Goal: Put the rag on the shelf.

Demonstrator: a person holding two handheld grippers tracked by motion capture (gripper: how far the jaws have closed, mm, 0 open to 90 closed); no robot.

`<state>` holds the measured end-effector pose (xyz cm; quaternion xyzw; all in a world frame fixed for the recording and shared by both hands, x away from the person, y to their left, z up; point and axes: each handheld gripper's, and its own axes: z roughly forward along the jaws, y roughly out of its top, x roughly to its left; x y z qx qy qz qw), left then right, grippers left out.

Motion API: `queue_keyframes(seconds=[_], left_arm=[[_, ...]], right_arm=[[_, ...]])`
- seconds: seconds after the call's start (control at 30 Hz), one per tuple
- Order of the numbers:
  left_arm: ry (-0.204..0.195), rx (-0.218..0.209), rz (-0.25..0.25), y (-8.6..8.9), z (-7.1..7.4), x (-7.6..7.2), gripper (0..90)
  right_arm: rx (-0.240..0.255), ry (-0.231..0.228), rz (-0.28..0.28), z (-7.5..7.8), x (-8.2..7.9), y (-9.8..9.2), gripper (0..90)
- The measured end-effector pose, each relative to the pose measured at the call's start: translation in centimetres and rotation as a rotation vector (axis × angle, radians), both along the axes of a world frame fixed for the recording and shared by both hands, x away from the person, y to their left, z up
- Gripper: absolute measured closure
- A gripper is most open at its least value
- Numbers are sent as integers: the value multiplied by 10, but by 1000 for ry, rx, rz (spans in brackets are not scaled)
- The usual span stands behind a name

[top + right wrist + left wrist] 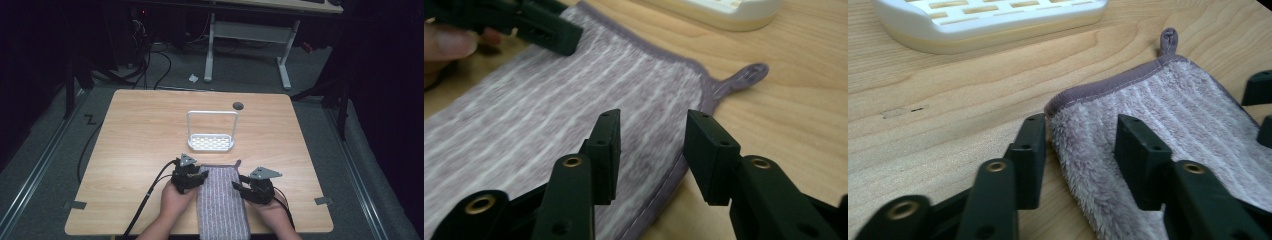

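Purple striped towel (222, 204) flat on wooden table (145, 135), lying between both grippers, hanging loop (744, 76) at far corner. Left gripper (192, 177) jaws wide, straddling towel's near-left corner edge: one jaw on bare wood, other over pile. Right gripper (243, 187) jaws likewise wide, astride towel's right hem just short of loop. Nothing clamped by either. White slotted rack (212, 142) with tall handle beyond both grippers, apart from towel.
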<state>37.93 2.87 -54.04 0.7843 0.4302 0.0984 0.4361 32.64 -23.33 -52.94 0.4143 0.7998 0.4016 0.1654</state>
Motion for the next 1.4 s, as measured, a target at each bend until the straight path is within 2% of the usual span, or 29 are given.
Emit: queue_keyframes(seconds=[0.03, 0.07, 0.17, 0.27, 0.33, 0.5, 0.57, 0.73, 0.87, 0.97, 1.1, 1.13, 1.27, 1.4], left_arm=[[0, 0, 0, 0, 0, 0, 627], [-17, 7, 5, -1, -1, -2, 666], [-6, 2, 8, 0, -1, -1, 728], [-9, 8, 3, -1, -2, -2, 768], [-4, 3, 2, -1, -2, -2, 777], [4, -8, 1, 0, -2, -2, 777], [6, -10, -2, 1, -2, -3, 776], [7, -8, -7, 1, -2, -3, 795], [-9, 0, -13, -1, -1, -5, 836], [-16, -1, -13, 0, -1, -6, 846], [-35, -6, -6, 0, 0, -8, 851], [-62, -5, -3, 0, 0, -10, 852], [-128, -16, 15, 0, 3, -23, 853], [-186, -59, 39, 5, 12, -41, 854]], right_arm=[[-3, -4, -12, 0, 4, 2, 581], [-8, -4, -36, -1, 11, 3, 565], [-10, 0, -82, 0, 24, 6, 542], [-28, 44, -111, -3, 38, 7, 463], [-25, 47, -115, -5, 40, 10, 470], [-66, 48, -122, -6, 37, 17, 492], [-86, 43, -113, -5, 33, 19, 532], [-88, 49, -93, -4, 31, 20, 666], [-73, 49, -64, -5, 31, 20, 783], [-64, 42, -54, -6, 32, 20, 815], [-68, 16, -60, -7, 29, 21, 824], [-74, -1, -64, -7, 27, 22, 824], [-72, -75, -91, -4, 17, 25, 823], [-58, -159, -104, 3, 1, 29, 823]])
